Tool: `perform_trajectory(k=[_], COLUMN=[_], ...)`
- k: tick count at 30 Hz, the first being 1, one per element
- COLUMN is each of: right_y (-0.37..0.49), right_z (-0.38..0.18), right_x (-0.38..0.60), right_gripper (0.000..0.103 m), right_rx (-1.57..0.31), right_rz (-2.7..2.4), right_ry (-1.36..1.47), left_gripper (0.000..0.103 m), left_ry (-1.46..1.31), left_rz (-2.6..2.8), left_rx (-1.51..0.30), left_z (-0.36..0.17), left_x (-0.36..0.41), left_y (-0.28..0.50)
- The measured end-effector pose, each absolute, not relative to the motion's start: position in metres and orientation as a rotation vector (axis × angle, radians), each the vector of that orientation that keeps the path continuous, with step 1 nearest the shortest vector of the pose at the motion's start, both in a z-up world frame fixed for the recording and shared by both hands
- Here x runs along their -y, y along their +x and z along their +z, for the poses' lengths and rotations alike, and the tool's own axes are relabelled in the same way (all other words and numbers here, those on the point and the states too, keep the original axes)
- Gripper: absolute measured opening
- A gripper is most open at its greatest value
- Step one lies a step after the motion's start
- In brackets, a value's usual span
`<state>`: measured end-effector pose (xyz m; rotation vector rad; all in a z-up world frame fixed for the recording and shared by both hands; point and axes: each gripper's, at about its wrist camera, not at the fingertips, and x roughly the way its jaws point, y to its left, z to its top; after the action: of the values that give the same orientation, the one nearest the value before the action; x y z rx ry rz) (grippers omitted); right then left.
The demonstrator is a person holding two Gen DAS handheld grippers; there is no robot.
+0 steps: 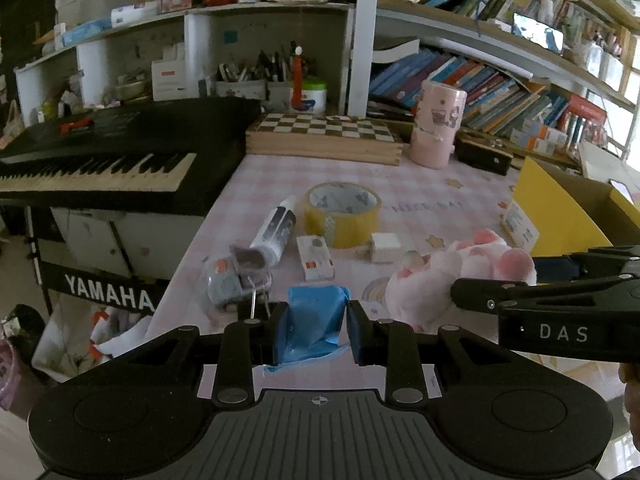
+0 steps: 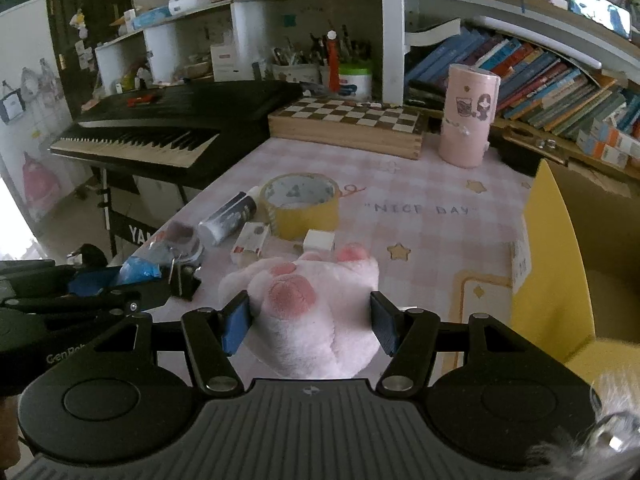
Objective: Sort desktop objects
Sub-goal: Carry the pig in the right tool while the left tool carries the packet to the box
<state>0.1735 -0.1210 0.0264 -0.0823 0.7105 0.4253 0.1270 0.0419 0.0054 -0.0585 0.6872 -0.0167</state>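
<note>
My left gripper is shut on a blue plastic packet, held just above the near edge of the pink checked table. My right gripper is closed around a pink plush paw, its pads pressing on both sides. In the left wrist view the right gripper reaches in from the right over the plush paw. In the right wrist view the left gripper shows at the left with the blue packet.
On the table lie a yellow tape roll, a white-and-black tube, a small white-red box, a white cube and a clear bag. A yellow cardboard box stands open at right. A keyboard, chessboard box and pink cylinder stand behind.
</note>
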Motion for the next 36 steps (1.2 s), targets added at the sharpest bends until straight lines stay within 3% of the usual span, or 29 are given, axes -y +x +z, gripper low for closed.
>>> perform_trajectory(k=[19, 36], right_y=[0.051, -0.013], right_z=[0.019, 0.015], right_x=[0.147, 0.197], right_gripper=[0.059, 0.059], right_rx=[-0.710, -0.735], right_rz=[0.272, 0.069], right_ry=[0.019, 0.131], left_gripper=[0.028, 0.028], left_ry=[0.039, 0.136], left_rz=[-0.176, -0.359], left_rx=[-0.693, -0.684], left_z=[0.006, 0.006], left_x=[-0.019, 0.025], left_y=[0.031, 0.000])
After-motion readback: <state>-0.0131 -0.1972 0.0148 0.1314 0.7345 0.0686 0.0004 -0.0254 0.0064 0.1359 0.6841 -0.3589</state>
